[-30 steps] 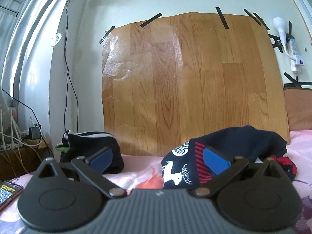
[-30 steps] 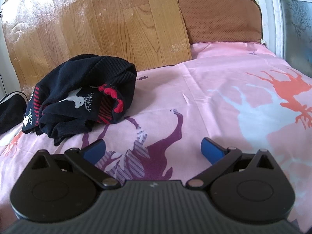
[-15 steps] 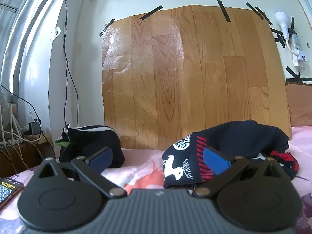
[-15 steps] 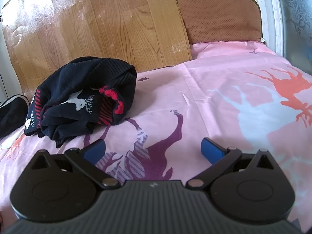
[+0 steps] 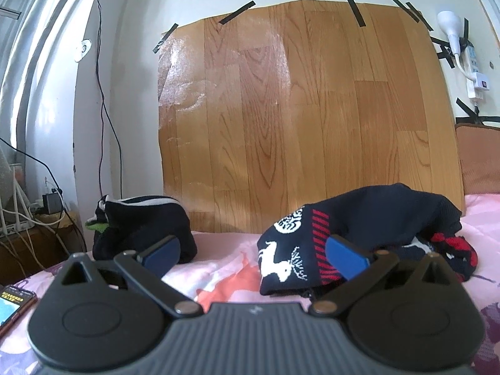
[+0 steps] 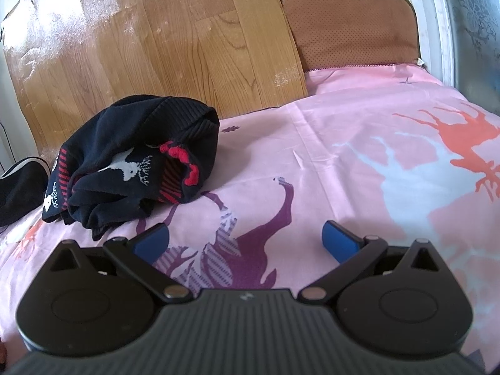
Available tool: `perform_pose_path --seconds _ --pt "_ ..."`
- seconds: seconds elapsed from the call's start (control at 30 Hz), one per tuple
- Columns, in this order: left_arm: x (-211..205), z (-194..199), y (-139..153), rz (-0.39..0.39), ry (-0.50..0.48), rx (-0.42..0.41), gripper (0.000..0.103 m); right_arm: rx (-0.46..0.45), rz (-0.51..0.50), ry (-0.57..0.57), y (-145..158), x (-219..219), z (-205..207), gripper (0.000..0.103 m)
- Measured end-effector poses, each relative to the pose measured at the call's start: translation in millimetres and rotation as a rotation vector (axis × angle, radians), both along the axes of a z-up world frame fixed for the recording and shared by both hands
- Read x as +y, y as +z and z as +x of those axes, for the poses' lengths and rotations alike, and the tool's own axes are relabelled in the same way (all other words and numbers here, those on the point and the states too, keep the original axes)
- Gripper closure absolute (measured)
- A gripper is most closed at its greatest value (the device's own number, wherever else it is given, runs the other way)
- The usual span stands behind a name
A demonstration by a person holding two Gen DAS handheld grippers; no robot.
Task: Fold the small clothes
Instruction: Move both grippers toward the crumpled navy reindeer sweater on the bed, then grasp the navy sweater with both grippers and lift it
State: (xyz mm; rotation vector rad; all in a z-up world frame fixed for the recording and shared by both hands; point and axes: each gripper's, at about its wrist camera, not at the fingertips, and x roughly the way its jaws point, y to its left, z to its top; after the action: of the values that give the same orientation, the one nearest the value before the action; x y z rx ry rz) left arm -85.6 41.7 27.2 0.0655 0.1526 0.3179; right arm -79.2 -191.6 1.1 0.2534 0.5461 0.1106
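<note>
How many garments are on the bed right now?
2: a crumpled reindeer sweater near the wood-pattern sheet, and a dark bundle farther left at the bed's edge. More may be hidden.

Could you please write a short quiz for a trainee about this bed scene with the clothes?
1. True or false: the left gripper is shut on the reindeer sweater.
2. What colour is the bedsheet?
3. What lies left of the sweater? A) dark folded garment B) a towel C) a shoe

Key:
1. False; both the left and the right gripper are open and hold nothing.
2. Pink, with deer prints.
3. A
</note>
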Motion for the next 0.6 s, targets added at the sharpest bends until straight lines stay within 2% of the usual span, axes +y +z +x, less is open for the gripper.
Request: perform_pose_path --seconds 0.1,0.17,0.23,0.3,0.4,0.53,0.6 --pt "2 0 0 -0.013 -0.003 0.007 0.0 -0.002 -0.004 -0.003 0 1 0 0.0" --pt "4 1 1 -0.027 -0.006 0.015 0.0 -0.015 -0.001 -0.01 1 -1 -2 0.01" --pt "7 1 1 -0.041 -0.008 0.021 0.0 -0.026 -0.001 0.021 4 -1 -2 0.05" --pt "9 2 1 -0.056 -0.01 0.026 0.0 -0.028 0.009 0.075 9 3 1 0.061" --pt "13 2 1 -0.081 -0.007 0.03 0.0 -0.088 -0.003 0.164 22 18 2 0.061" --pt "18 3 1 -0.108 -0.005 0.031 0.0 -0.153 -0.137 0.307 40 60 17 0.06" --pt "17 2 1 -0.106 -0.009 0.028 0.0 -0.133 -0.113 0.333 46 69 37 0.059"
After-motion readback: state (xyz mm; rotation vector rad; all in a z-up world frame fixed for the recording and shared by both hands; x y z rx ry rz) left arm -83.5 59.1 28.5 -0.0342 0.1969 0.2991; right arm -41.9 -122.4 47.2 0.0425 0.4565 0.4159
